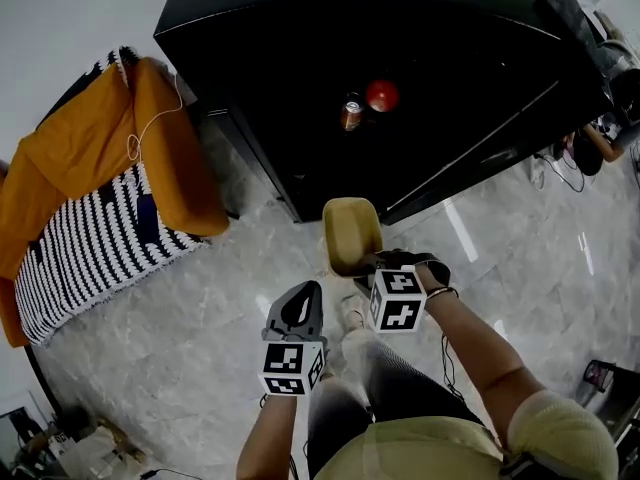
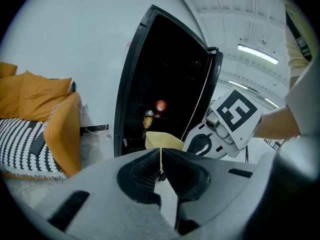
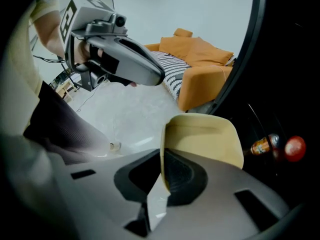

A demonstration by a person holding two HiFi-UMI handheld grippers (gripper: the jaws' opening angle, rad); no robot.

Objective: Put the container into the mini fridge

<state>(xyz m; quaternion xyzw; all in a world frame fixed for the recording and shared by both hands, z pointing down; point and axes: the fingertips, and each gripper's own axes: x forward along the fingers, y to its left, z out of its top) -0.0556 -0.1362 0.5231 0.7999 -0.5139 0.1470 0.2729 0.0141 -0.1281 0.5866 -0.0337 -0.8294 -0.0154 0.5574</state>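
Observation:
A tan, shallow container (image 1: 352,230) hangs in front of the black mini fridge (image 1: 300,48). My right gripper (image 1: 368,263) is shut on its near rim, and the rim (image 3: 205,139) stands between the jaws in the right gripper view. My left gripper (image 1: 303,303) sits lower left of the container, apart from it and shut on nothing. In the left gripper view the container (image 2: 162,140) shows just beyond the closed jaws. A can (image 1: 351,114) and a red round thing (image 1: 382,95) show in the fridge's dark front. I cannot tell if the door is open.
An orange sofa (image 1: 100,198) with a black-and-white striped blanket stands left of the fridge, and a white cable (image 1: 150,123) hangs over its arm. The floor (image 1: 200,298) is pale marble tile. Cables and gear (image 1: 590,138) lie at the right.

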